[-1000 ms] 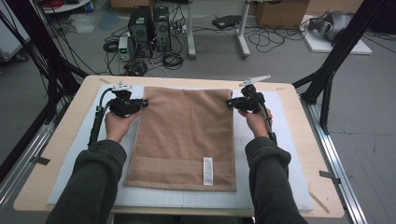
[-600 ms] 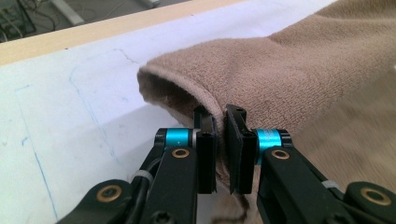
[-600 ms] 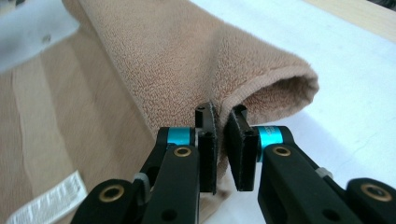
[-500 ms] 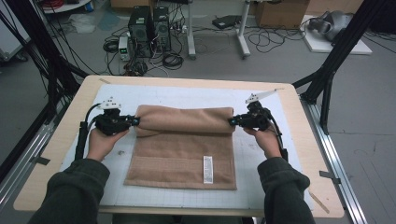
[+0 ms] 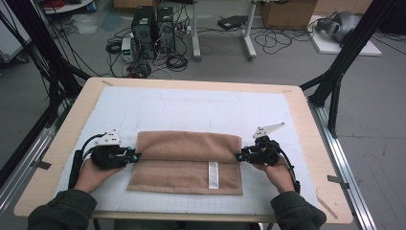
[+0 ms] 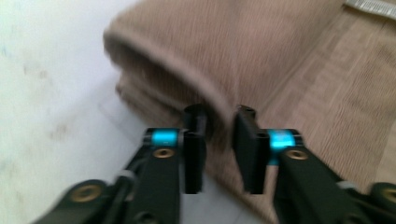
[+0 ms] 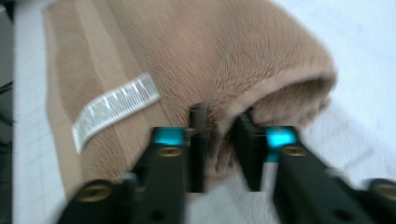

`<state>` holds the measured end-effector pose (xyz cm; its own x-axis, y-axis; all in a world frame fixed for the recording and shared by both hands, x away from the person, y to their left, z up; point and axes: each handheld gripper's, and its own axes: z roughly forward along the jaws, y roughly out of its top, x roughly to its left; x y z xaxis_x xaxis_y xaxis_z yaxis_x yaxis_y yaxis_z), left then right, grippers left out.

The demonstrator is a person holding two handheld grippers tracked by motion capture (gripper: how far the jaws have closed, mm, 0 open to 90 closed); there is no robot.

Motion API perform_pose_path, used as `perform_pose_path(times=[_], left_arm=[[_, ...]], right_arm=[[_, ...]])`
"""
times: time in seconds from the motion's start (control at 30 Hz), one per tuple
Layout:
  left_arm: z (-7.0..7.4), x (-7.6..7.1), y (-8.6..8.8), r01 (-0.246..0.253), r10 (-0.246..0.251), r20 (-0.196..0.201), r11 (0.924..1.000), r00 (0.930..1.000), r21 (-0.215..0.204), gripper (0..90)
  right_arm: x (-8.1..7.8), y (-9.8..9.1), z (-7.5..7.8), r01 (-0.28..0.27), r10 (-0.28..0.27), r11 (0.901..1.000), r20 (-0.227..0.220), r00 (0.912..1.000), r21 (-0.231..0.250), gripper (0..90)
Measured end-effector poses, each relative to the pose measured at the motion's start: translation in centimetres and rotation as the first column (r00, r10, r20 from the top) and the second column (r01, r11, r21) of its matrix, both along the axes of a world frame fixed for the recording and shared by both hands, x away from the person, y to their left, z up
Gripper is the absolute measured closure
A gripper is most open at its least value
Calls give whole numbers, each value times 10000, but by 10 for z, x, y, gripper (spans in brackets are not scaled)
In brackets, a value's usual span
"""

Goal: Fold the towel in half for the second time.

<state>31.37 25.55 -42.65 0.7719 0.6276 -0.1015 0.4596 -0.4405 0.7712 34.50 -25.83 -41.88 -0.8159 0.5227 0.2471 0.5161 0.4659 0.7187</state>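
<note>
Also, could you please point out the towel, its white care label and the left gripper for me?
towel [image 5: 187, 146]: high view, folded-over upper layer.
care label [image 5: 213, 174]: high view, middle of the tag.
left gripper [image 5: 135, 156]: high view, between its fingertips.

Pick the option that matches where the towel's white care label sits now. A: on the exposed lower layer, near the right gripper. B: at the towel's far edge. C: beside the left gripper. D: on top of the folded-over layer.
A: the white label lies on the uncovered lower layer of the towel, toward the right gripper.
</note>
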Motion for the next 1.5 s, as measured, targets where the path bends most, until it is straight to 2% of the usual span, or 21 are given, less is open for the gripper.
perform_pose_path(times=[0.1, 0.2, 0.3, 0.37, 0.43, 0.5, 0.6, 0.67, 0.7, 0.73, 0.77, 0.8, 0.87, 0.97, 1.03, 1.1, 1.17, 1.23, 1.33, 1.4, 1.5], left_arm=[[8, 0, 8, -490, 490, 19, 9985, 9988, -262, 540], [18, 9, 13, -935, 947, 120, 9927, 9954, -762, 485], [24, 23, 9, -1091, 1087, -97, 9895, 9940, -942, 428], [27, 31, 3, -974, 961, -171, 9891, 9952, -1107, 410], [29, 41, -6, -875, 848, -303, 9909, 9959, -1021, 368], [28, 50, -13, -1045, 1009, -349, 9865, 9943, -1258, 354], [22, 66, -18, -1209, 1079, -976, 9829, 9894, -1391, 373], [19, 68, -21, -917, 787, -991, 9867, 9920, -1342, 640], [18, 67, -23, -791, 685, -942, 9904, 9932, -1130, 730], [19, 65, -23, -597, 500, -916, 9925, 9945, -1068, 796], [20, 61, -23, -484, 400, -827, 9936, 9958, -1017, 816], [23, 55, -21, -421, 351, -653, 9932, 9972, -1084, 825], [29, 45, -17, -314, 268, -447, 9938, 9986, -1066, 828], [41, 17, -14, 126, -110, 151, 9943, 9998, -1059, 827], [46, -3, -11, 451, -420, 285, 9923, 9987, -1157, 800], [49, -22, -8, 848, -798, 483, 9901, 9956, -1121, 697], [51, -33, -4, 801, -748, 535, 9913, 9958, -1047, 631], [51, -35, -1, 765, -718, 551, 9931, 9959, -887, 576], [48, -32, -2, 688, -652, 441, 9939, 9969, -864, 572], [41, -29, -6, 713, -697, 212, 9937, 9973, -867, 588], [25, -28, -14, 812, -815, -43, 9954, 9967, -511, 592]], right_arm=[[-1, -6, 8, 275, -285, 9994, 431, 9987, 230, 510], [5, -8, 20, 633, -635, 9980, 731, 9953, 57, 425], [14, -3, 30, 832, -824, 9965, 1073, 9908, -36, 382], [23, 2, 33, 868, -860, 9962, 1072, 9905, -35, 349], [33, 9, 33, 820, -802, 9966, 1016, 9916, -129, 344], [42, 14, 30, 766, -764, 9971, 724, 9945, -8, 334], [52, 23, 20, 587, -582, 9981, 289, 9979, -179, 338], [57, 27, 13, 177, -179, 9994, -94, 9998, -282, 457], [57, 29, 11, -88, 78, 9996, -371, 9993, -269, 548], [55, 30, 11, -398, 386, 9989, -447, 9983, -243, 696], [51, 31, 13, -709, 703, 9973, -375, 9968, -171, 765], [47, 31, 16, -897, 897, 9960, -54, 9960, -57, 786], [37, 32, 25, -1049, 1048, 9945, 179, 9943, 46, 796], [14, 33, 37, -1493, 1478, 9886, 687, 9866, 173, 798], [-5, 31, 42, -1791, 1763, 9836, 912, 9801, 232, 792], [-23, 26, 43, -2118, 2063, 9760, 965, 9737, 508, 736], [-34, 22, 44, -2350, 2270, 9677, 899, 9697, 916, 669], [-40, 20, 46, -2331, 2235, 9674, 991, 9697, 993, 620], [-37, 20, 43, -2157, 2098, 9750, 998, 9726, 525, 600], [-34, 24, 36, -2205, 2167, 9747, 891, 9722, 357, 600], [-32, 30, 22, -2226, 2216, 9749, 678, 9728, 61, 579]])
